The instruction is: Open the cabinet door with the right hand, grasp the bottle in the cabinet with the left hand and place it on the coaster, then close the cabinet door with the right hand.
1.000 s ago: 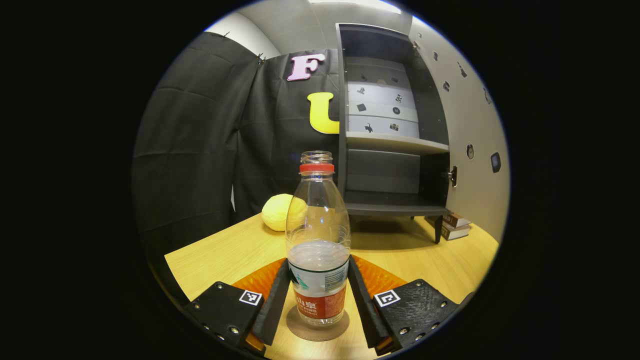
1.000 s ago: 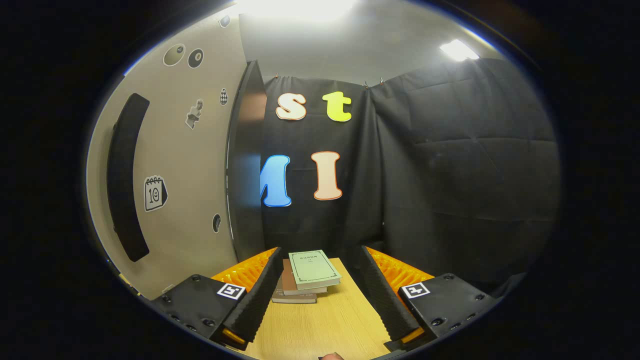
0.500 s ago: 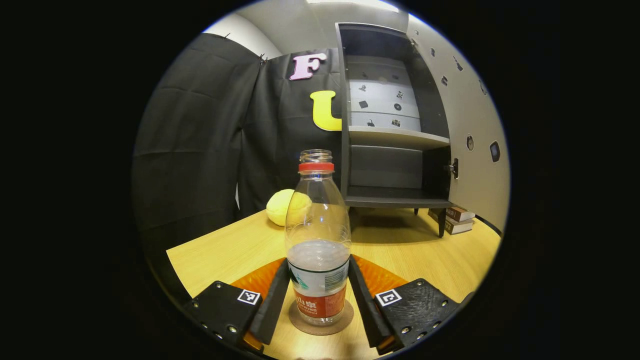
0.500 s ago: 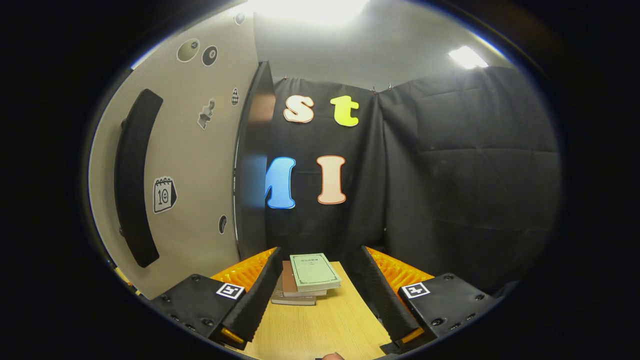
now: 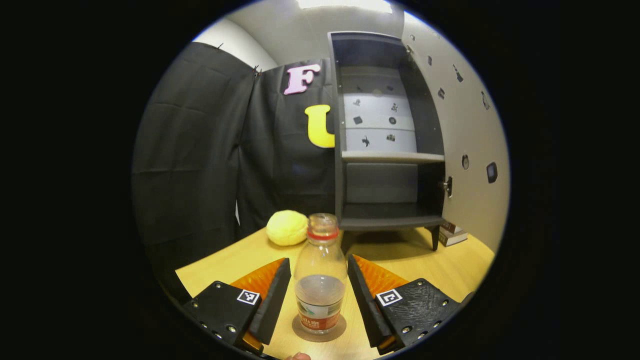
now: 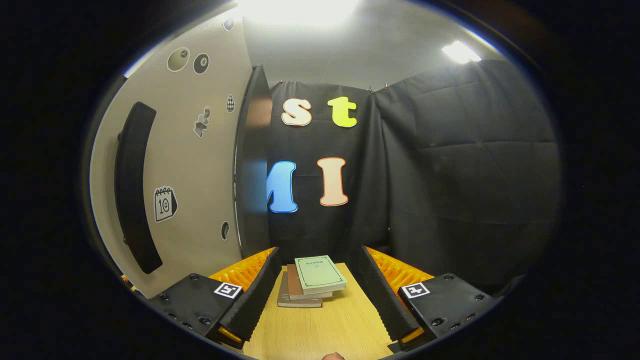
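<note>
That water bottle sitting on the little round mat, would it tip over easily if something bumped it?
Probably yes. The bottle is tall and narrow and stands upright on the coaster, so a knock near its neck could topple it. It looks under half full, so likely light, though the low water should steady it a little. With no cap on, a tip would probably spill. The left tongs flank it without touching.

Blk mounts (image 5: 227, 312), screws, square markers.

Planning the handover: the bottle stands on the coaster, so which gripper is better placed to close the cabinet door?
Right. The right gripper, open, faces the beige cabinet door and its black handle; the left gripper straddles the clear plastic bottle.
</note>
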{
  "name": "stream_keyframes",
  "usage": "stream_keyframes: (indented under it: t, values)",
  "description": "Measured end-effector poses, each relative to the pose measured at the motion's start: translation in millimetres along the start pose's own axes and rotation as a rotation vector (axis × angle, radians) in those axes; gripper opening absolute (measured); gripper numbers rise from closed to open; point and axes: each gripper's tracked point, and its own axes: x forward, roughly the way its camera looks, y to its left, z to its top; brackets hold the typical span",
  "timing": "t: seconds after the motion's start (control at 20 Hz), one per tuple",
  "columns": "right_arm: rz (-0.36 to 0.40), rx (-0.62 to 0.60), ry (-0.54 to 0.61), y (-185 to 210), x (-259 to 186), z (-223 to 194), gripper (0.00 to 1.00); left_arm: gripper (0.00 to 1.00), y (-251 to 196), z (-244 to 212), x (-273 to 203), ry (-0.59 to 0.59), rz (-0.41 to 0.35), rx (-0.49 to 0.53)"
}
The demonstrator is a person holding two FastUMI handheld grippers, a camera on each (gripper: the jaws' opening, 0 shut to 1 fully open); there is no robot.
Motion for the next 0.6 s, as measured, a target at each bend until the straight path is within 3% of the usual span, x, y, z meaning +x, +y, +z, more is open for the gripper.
stream_keyframes:
  t: [0.25,0.5,0.6]
  values:
    - [0.035,0.011,-0.005,0.9,4.1,5.8,1.00,0.66,4.1,62.7,-10.6,-0.015,0.040,0.053]
    - [0.120,0.064,0.022,15.8,7.7,12.3,0.99,0.66,8.8,148.5,-29.4,-0.081,0.081,0.077]
    - [0.137,0.078,0.021,21.1,8.4,20.5,0.94,0.66,9.5,170.3,-29.8,-0.093,0.085,0.085]
